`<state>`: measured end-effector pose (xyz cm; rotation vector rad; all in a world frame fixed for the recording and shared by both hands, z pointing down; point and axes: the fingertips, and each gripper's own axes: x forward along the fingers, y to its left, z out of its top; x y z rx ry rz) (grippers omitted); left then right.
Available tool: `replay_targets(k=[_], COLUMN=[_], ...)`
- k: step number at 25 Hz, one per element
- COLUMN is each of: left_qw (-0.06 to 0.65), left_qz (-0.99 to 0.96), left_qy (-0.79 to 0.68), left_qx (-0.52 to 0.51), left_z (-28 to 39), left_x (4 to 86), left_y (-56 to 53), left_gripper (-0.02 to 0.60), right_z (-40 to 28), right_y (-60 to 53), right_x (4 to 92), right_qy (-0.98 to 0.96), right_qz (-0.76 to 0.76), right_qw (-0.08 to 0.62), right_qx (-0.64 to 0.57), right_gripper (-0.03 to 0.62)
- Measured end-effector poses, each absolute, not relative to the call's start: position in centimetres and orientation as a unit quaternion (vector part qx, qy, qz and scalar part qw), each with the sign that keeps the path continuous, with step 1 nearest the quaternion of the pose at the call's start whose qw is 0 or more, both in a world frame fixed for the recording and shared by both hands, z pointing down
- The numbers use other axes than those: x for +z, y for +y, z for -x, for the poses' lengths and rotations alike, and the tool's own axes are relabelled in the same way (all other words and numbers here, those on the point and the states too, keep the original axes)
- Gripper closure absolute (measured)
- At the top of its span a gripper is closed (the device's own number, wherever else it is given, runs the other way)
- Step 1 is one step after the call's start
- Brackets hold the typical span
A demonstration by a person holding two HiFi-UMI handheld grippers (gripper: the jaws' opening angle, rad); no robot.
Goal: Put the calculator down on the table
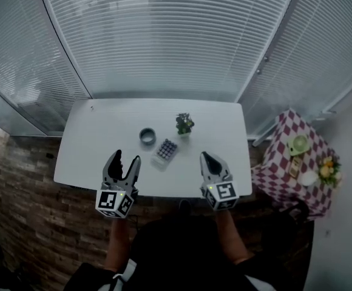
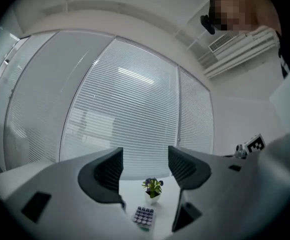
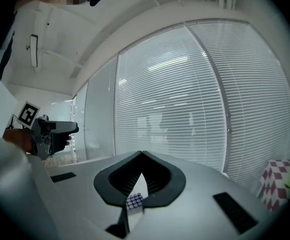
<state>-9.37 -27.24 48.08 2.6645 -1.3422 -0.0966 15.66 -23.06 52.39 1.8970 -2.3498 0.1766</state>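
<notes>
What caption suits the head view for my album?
Left tongs open, right tongs shut, before a table bearing the calculator.

One calculator (image 1: 167, 149); one potted plant (image 1: 184, 124); one grey ring (image 1: 147, 136); two tools, left (image 1: 127, 156) and right (image 1: 205, 156)

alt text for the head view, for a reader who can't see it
Seen from above, a calculator lies on a white table beside a small potted plant and a grey ring. Near the table's front edge the person holds the left claw open and the right claw shut, both empty.
</notes>
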Motion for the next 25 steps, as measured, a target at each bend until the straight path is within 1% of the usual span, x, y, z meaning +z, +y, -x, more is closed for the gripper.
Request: replay_targets(k=[5,6,7,8,9,10,14,19,25], left_qw=[0.062,0.061,0.058,0.055,0.052,0.049,0.01,-0.026,-0.008], left_qz=[-0.896,-0.895,-0.894,-0.893,-0.893,-0.894,-0.89,-0.889,-0.889], left_qy=[-0.44,-0.442,-0.445,-0.447,-0.447,-0.446,-0.456,-0.457,-0.456], left_qx=[-0.018,-0.016,-0.014,-0.015,-0.017,-0.017,-0.003,-0.014,-0.023], left_z=[8.8,8.8,8.8,8.8,8.8,8.6,8.3,8.5,8.6], left_x=[48.3,48.4,48.4,48.3,48.2,48.0,47.7,46.8,47.1], left_y=[-27.2,-27.3,-27.4,-27.5,-27.5,-27.4,-27.2,-27.0,-26.8], left_gripper=[0.305,0.317,0.35,0.423,0.527,0.554,0.574,0.575,0.575], right_z=[-15.8,-15.7,-15.7,-15.6,-15.5,-15.5,-15.6,-15.6,-15.0], right_y=[-23.0,-23.0,-23.1,-23.2,-23.3,-23.3,-23.2,-23.3,-22.9], right_x=[52.7,52.7,52.5,52.4,52.3,52.2,52.5,52.3,50.4], right_qy=[-0.776,-0.776,-0.776,-0.776,-0.776,-0.777,-0.777,-0.775,-0.788], right_qz=[-0.625,-0.625,-0.626,-0.626,-0.625,-0.625,-0.624,-0.627,-0.615], right_qw=[0.06,0.06,0.06,0.058,0.056,0.054,0.051,0.053,0.041], right_qx=[0.06,0.059,0.059,0.059,0.06,0.06,0.062,0.056,0.021], right_gripper=[0.588,0.588,0.588,0.588,0.588,0.588,0.588,0.588,0.588])
